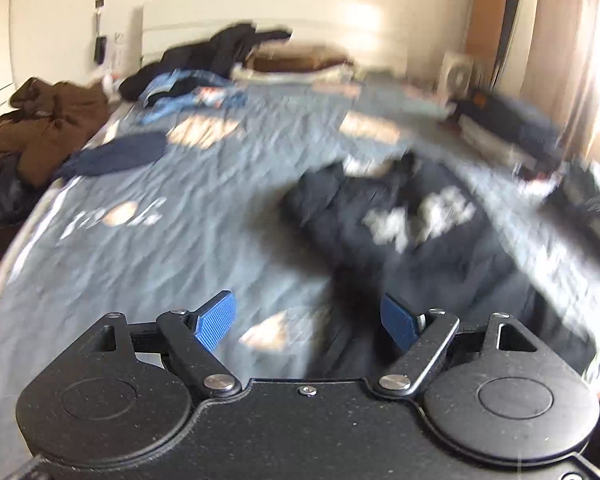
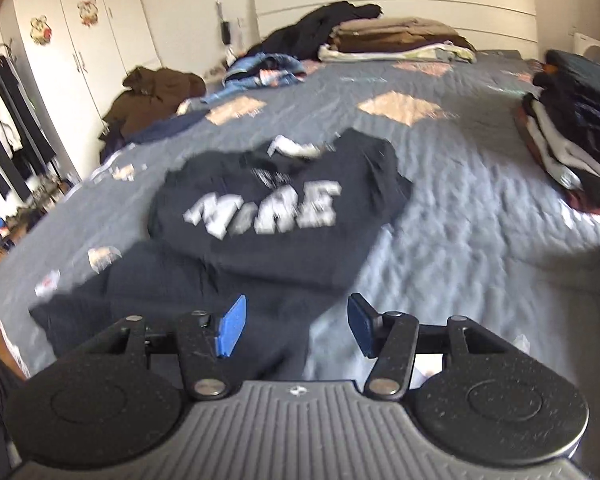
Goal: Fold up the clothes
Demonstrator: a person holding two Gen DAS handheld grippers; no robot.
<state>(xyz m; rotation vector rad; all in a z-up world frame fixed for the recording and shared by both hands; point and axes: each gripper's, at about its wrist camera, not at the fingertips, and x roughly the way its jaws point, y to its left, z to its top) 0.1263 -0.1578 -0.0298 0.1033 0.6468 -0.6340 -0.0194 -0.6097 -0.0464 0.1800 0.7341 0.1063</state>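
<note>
Sunlit bedroom, with a wide bed under a grey-blue quilted bedspread serving as the folding surface. Nearest the lens in the left wrist view, the left gripper has its blue ribbed pads spread well apart with nothing between them. The right gripper likewise stands with its jaws apart and empty, hanging just above the near hem of the garment.

Just beyond both lies the task's thing: a dark navy T-shirt with blurred white block lettering, flat on the bedspread, its lower part doubled toward the near edge. That it lies free while both grippers are empty suggests a fold has been laid and let go; the shirt looks partly folded, not finished.

Farther out, a stack of folded dark and pale clothes sits at the right edge, probably the done pile. A heap of unfolded blue and black clothes waits near the white headboard, beside a folded brown and cream stack. White wardrobe doors line the left wall.
</note>
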